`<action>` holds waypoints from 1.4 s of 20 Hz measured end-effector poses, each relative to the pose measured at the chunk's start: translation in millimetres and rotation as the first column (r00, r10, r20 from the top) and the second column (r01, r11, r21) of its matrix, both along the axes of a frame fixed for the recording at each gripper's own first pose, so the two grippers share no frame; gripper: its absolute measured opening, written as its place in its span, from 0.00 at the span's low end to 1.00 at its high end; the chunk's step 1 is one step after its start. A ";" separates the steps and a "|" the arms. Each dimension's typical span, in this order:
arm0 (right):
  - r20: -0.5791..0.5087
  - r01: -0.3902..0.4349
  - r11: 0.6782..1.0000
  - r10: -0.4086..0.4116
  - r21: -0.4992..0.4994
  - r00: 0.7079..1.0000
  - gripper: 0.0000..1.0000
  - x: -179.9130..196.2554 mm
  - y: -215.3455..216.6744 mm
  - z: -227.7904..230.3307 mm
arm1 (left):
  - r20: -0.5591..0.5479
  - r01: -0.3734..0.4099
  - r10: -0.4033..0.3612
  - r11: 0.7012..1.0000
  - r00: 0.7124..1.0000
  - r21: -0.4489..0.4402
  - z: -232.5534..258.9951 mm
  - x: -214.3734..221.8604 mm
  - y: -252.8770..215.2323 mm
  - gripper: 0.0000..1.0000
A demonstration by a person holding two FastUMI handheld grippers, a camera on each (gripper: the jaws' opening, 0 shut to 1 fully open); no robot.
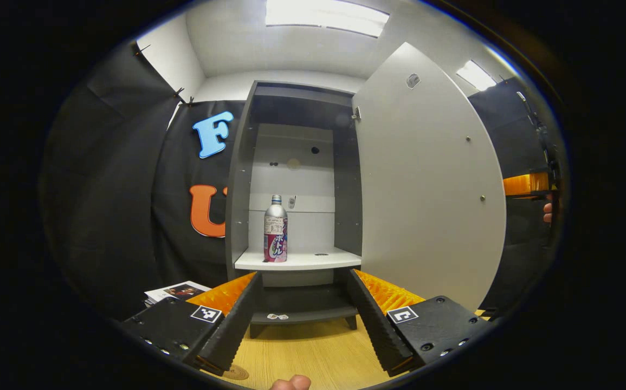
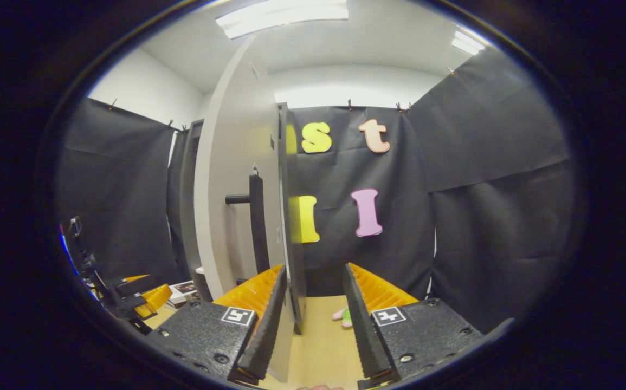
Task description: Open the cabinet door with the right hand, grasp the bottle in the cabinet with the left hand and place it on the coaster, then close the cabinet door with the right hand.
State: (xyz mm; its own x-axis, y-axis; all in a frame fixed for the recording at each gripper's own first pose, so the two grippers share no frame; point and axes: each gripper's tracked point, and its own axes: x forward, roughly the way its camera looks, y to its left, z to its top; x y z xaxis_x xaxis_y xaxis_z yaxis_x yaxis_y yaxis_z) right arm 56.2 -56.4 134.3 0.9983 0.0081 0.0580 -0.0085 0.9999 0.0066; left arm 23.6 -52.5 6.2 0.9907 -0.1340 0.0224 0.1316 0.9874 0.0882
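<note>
Bottle [image 1: 275, 229] is what the left gripper [image 1: 300, 317] points at: its fingers stand wide apart with nothing between them, low over the wooden tabletop [image 1: 313, 352] and well short of the cabinet [image 1: 296, 179]. The bottle, a silver one with a pink label, stands upright on the left part of the cabinet's white shelf [image 1: 318, 261], apart from both fingers. A round coaster [image 1: 236, 372] peeks out at the bottom edge beside the left finger (only a sliver of it is visible). Some printed papers [image 1: 174, 292] lie on the table to the left of the cabinet. The cabinet door [image 1: 426, 184] is swung open to the right. In the right gripper view, the right gripper [image 2: 313, 319] has its fingers spread wide too, with the edge of the open door [image 2: 285, 216] running down between them, nearer the left finger; whether that finger touches the door I cannot tell. A dark bar handle [image 2: 256, 222] sits on the door's face. A small pink and green object [image 2: 343, 315] lies on the table beyond the fingers.
</note>
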 end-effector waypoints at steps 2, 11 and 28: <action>0.007 0.011 1.000 -0.011 -0.009 1.000 0.86 3.6 -4.2 3.4 | 0.012 0.003 -0.003 1.000 1.000 0.014 7.8 18.5 1.7 0.95; 0.008 0.009 1.000 -0.008 -0.006 1.000 0.87 8.4 -4.3 7.8 | 0.058 -0.065 0.062 0.996 0.996 0.059 23.4 151.1 24.5 0.95; -0.023 0.092 0.993 -0.090 0.071 0.996 0.87 10.6 -36.5 -3.9 | -0.039 -0.138 0.138 0.990 0.990 0.010 -26.9 307.8 52.4 0.96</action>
